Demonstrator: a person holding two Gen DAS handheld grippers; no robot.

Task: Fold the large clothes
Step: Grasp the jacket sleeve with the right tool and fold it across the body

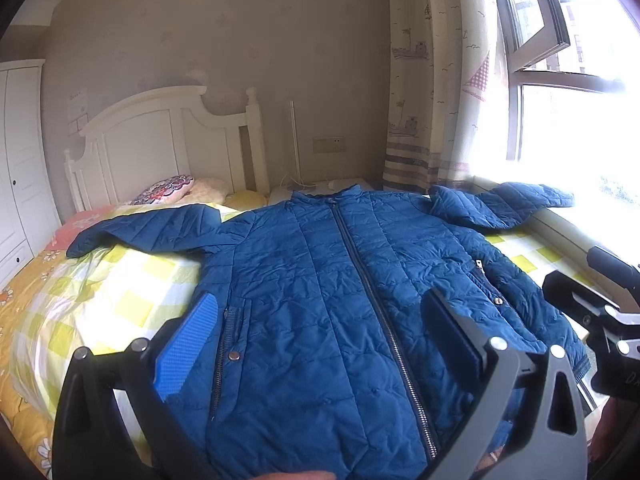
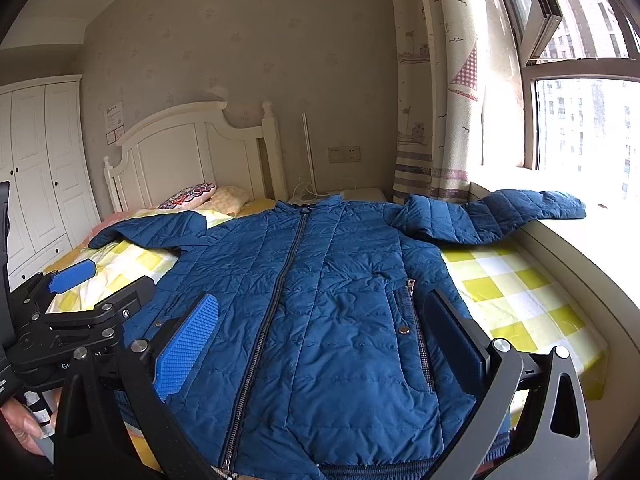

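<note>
Blue quilted jacket [image 1: 340, 280] lies zipped and face-up on a yellow checked bedsheet [image 1: 120, 292], sleeves spread for folding, with the left gripper [image 1: 320, 328] and right gripper [image 2: 320, 328] both wide open, empty, above its hem.

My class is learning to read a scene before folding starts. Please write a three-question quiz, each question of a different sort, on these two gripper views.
1. True or false: the blue quilted zip-front jacket lies spread flat with its zip closed.
2. Where does the jacket's sleeve nearest the window rest? A) on the pillow B) on the window sill C) on the floor
3. Fill in: both the left gripper and the right gripper are ____.

Key: 1 true; 2 B; 3 open, holding nothing.
</note>
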